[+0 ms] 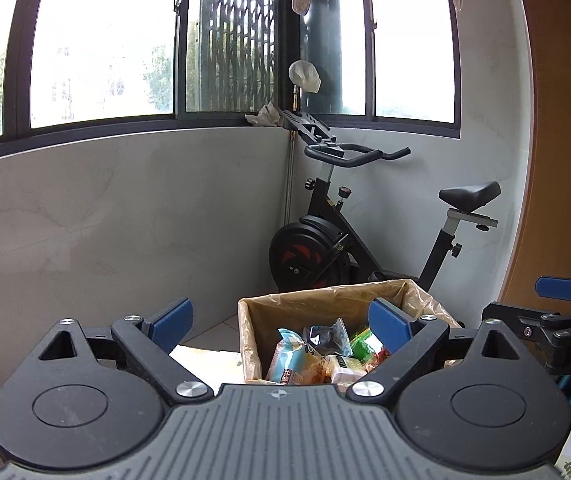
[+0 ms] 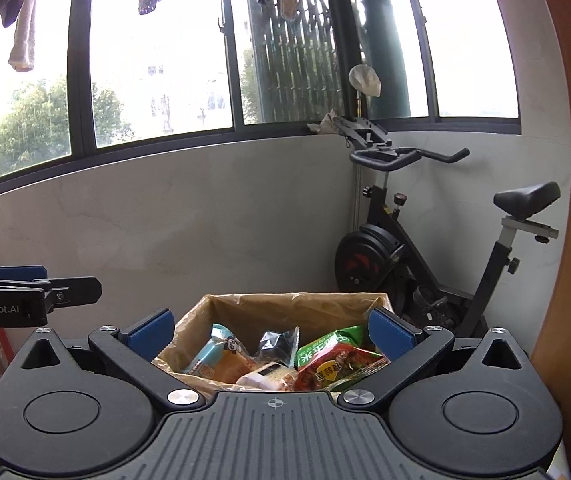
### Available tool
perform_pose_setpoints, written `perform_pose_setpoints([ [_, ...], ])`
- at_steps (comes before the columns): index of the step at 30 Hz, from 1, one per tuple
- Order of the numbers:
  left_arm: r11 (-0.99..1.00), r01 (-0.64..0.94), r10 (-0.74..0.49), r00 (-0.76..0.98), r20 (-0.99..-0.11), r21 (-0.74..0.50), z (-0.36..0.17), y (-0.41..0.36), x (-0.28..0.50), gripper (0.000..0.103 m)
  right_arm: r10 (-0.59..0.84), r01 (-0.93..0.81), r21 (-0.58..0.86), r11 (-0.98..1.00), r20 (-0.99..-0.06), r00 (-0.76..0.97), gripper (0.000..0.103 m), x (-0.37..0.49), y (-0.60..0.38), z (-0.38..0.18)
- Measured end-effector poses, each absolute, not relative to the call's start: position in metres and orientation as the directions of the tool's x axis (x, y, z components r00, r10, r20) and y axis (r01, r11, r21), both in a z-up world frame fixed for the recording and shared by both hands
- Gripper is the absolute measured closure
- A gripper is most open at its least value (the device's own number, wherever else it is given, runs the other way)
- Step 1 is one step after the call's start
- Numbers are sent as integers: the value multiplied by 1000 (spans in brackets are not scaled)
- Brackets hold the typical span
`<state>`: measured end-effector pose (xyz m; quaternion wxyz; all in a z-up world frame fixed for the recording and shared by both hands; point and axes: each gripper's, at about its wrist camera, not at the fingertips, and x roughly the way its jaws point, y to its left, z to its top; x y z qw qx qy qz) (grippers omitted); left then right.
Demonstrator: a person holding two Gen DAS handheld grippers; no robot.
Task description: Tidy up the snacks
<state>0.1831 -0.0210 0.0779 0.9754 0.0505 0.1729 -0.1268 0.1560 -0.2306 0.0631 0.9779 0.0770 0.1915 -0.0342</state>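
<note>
The snacks (image 2: 269,356) lie heaped inside a box (image 2: 377,304) lined with a crinkled clear bag, which stands on the floor ahead of both tools and below them. Among the snacks, a pale blue packet with an orange cake (image 2: 217,356) sits at the left, a dark foil packet (image 2: 279,344) in the middle, and a green packet (image 2: 333,346) over a red one (image 2: 337,372) at the right. The left tool (image 1: 281,324) has its blue pads (image 1: 173,320) spread wide apart with nothing between them. The right tool (image 2: 271,330) is likewise spread wide and holds nothing; the box shows through the gap in both wrist views. Each tool appears at the edge of the other's view, side by side and apart. Behind the box a black exercise bike (image 2: 401,248) stands in the corner against a grey wall (image 2: 205,216), under dark-framed windows (image 2: 157,60) with laundry (image 2: 25,12) hanging above.
</note>
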Motion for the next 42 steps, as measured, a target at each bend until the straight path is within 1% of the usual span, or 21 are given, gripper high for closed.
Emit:
perform_pose_setpoints([
  [4,962,258,-217,921,-324,89,90,-25,162,6,-53,113,143,983,-368,928,0,137,-225,72],
  [9,968,231,-194,936,-294,96,98,-28,142,2,-52,123,188,974,-342,938,0,113,-224,82],
  [12,967,234,-199,941,-273,102,98,-29,133,2,-61,123,157,980,-351,934,0,104,-220,87],
  [14,966,243,-211,938,-274,91,97,-29,129,2,-67,124,141,982,-355,933,0,99,-217,89],
  [28,965,253,-226,938,-262,71,99,-19,120,2,-56,114,157,981,-334,941,0,81,-211,98],
  [42,970,240,-220,940,-261,48,98,-15,119,2,-53,110,155,982,-334,941,0,76,-209,98],
])
